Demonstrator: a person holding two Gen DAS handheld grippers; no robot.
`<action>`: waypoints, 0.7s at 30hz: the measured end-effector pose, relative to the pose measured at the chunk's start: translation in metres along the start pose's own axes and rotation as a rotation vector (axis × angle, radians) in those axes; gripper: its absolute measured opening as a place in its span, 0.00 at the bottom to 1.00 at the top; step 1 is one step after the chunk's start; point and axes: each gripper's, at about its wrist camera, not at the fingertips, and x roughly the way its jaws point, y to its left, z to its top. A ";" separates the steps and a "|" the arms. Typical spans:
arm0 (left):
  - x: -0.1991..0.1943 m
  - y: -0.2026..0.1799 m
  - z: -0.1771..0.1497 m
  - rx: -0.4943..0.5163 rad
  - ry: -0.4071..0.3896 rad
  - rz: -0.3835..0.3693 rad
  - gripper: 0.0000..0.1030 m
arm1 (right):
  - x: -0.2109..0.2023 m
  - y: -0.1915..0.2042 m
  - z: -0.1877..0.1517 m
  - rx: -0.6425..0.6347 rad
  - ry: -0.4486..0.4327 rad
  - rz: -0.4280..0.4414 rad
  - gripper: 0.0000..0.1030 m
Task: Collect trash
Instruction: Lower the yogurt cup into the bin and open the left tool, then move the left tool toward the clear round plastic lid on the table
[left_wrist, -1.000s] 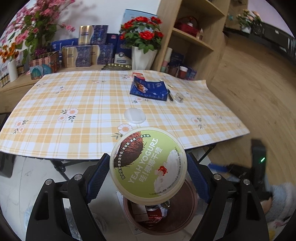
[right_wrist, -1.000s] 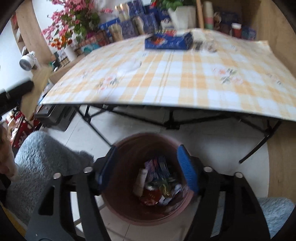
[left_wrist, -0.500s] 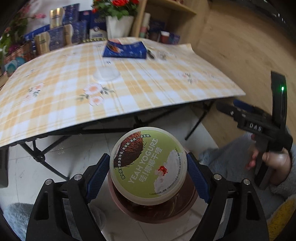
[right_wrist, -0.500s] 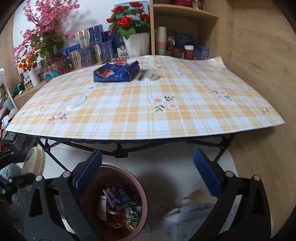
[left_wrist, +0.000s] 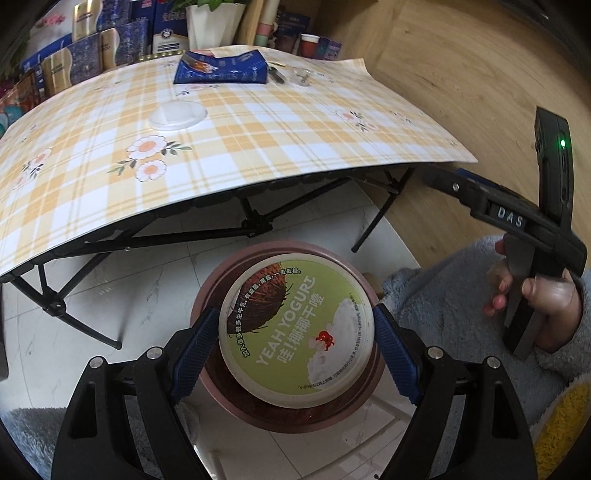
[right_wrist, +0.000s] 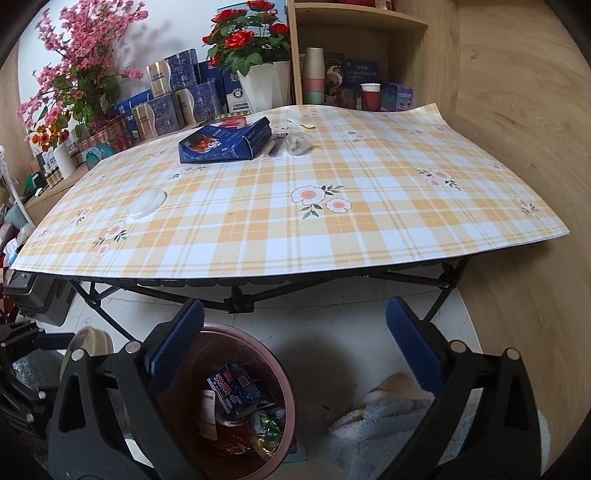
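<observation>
A round yogurt tub (left_wrist: 295, 332) with a green coconut-print lid sits between the blue pads of my left gripper (left_wrist: 293, 334), which is shut on it. The tub hangs directly over the brown trash bin (left_wrist: 258, 249), hiding most of its inside. In the right wrist view the bin (right_wrist: 282, 373) holds a blue packet (right_wrist: 232, 386) and other wrappers, and the tub (right_wrist: 88, 343) shows at the left edge. My right gripper (right_wrist: 293, 310) is wide open and empty, above the floor beside the bin. On the table lie a blue box (right_wrist: 225, 142), a white lid (right_wrist: 147, 203) and a clear wrapper (right_wrist: 297, 142).
The folding table (right_wrist: 369, 236) with a checked cloth stands just beyond the bin, its black legs (right_wrist: 236, 299) close behind it. Boxes, flower vases and a wooden shelf (right_wrist: 354, 22) line the back. A hand (left_wrist: 546, 299) in a fuzzy grey sleeve holds the right gripper.
My left gripper came down with the tub from table-edge height to just above the bin. The right gripper opened wider and swung up from the bin toward the table.
</observation>
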 end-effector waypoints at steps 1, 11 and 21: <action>0.001 -0.001 0.000 0.005 0.004 -0.002 0.79 | 0.000 0.000 0.000 0.002 0.002 0.000 0.94; 0.004 -0.007 0.000 0.032 0.008 -0.030 0.85 | 0.003 0.002 -0.001 -0.009 0.013 0.010 0.94; -0.007 0.007 0.002 -0.048 -0.058 0.014 0.86 | 0.006 0.001 -0.001 -0.007 0.022 0.012 0.94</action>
